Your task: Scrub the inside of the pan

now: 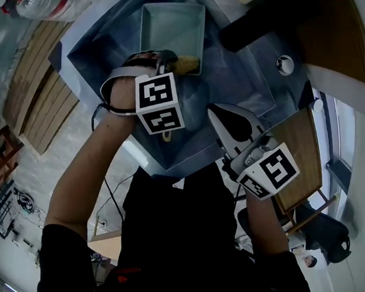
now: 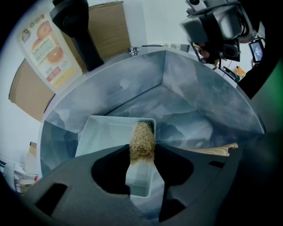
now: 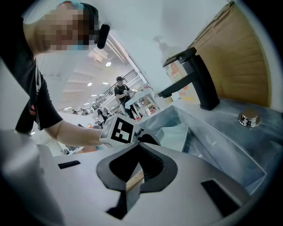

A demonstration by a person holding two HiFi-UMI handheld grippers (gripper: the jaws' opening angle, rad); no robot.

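Straw-coloured scrubber point(image 2: 142, 140) pinched in left gripper point(image 2: 142, 152) above pale pan point(image 1: 170, 27) in sink point(image 1: 239, 74), upper centre of head view, right gripper point(image 3: 138, 171) seemingly clamped on wooden piece point(image 3: 135, 179): press down, rub floor corner to corner.

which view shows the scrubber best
Left gripper view: the scrubber sits clamped in the left gripper over the pan. Head view shows only its tip beside the marker cube; right gripper view doesn't show it.

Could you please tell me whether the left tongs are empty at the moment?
No, the left tongs are shut on a tan fibrous scrubber, seen against the pale blue pan in the left gripper view.
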